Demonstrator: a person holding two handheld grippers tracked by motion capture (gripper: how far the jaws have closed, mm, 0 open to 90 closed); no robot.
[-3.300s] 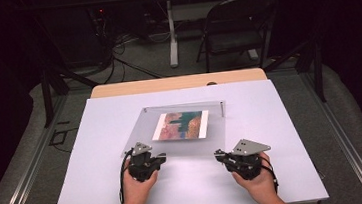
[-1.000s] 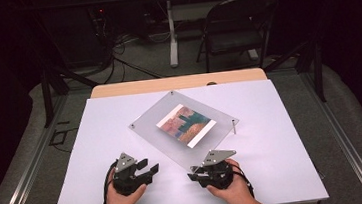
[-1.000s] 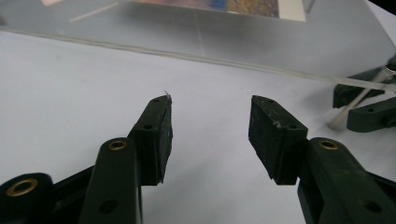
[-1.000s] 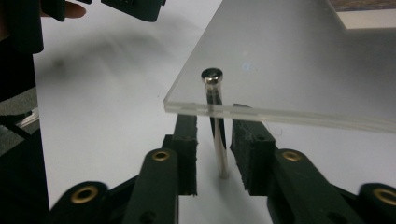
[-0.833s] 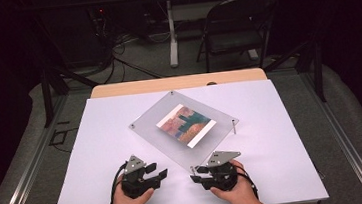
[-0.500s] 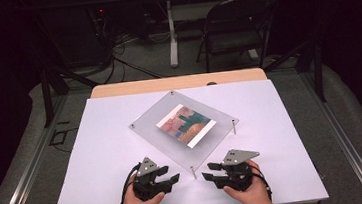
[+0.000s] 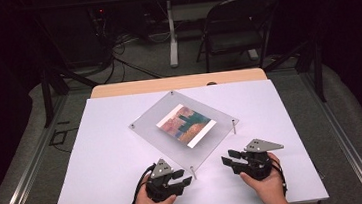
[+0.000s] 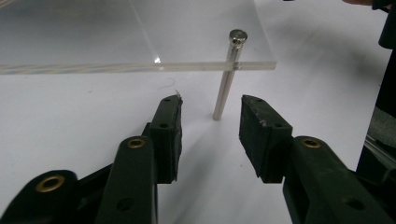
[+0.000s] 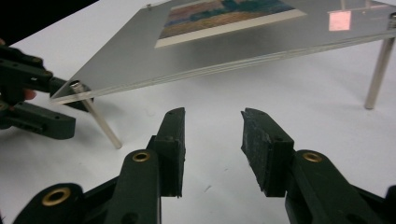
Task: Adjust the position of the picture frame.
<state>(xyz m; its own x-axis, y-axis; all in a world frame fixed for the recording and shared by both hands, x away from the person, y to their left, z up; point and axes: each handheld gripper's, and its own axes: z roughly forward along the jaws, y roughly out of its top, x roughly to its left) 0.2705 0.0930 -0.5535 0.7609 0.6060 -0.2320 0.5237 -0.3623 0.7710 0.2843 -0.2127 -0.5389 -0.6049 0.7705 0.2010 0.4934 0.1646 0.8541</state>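
L gripper (image 8: 210, 123) moved in, frame leg (image 8: 226, 79) btwn jaws

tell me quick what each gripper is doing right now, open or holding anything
Left gripper: open, empty, jaws aimed at the frame's near metal leg.
Right gripper: open, empty.

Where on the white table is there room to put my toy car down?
There is bare table to the left of the clear picture frame, and more to its right, out to the edge. The near middle is crowded: the left gripper and right gripper sit close to the frame's front leg.
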